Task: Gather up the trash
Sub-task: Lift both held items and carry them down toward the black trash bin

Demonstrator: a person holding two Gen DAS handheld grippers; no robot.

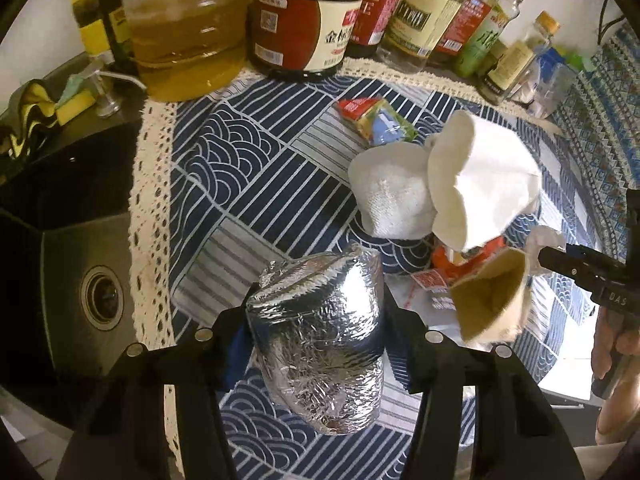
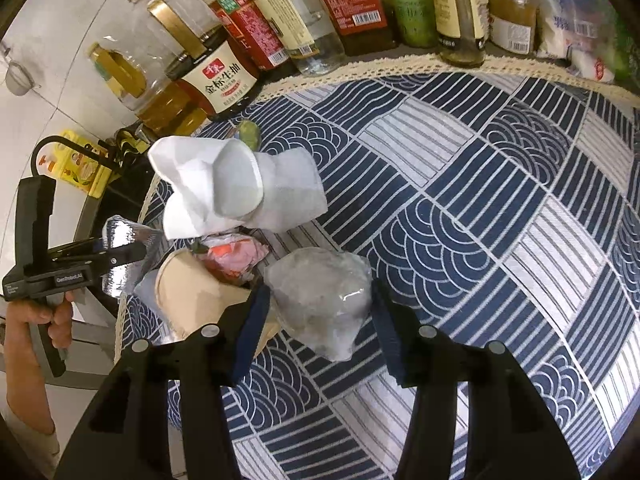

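My left gripper (image 1: pixel 316 312) is shut on a crumpled silver foil ball (image 1: pixel 316 344) and holds it over the blue patterned cloth (image 1: pixel 248 184). My right gripper (image 2: pixel 316 300) is shut on a wad of clear crumpled plastic (image 2: pixel 320 300). Between them lies a trash pile: white paper towels (image 1: pixel 452 184), a tan paper piece (image 1: pixel 488 300), a red-orange wrapper (image 1: pixel 460 264) and a small colourful packet (image 1: pixel 376 120). The pile shows in the right wrist view with the towels (image 2: pixel 232 184), tan paper (image 2: pixel 192 292) and red wrapper (image 2: pixel 236 260). The left gripper and foil appear at left (image 2: pixel 120 252).
Bottles of oil, soy sauce and vinegar (image 1: pixel 304 16) line the back edge of the cloth. A dark sink (image 1: pixel 60 248) with a drain lies to the left, with a yellow sponge (image 1: pixel 76 100) and faucet by it. The cloth has a lace border (image 2: pixel 400 64).
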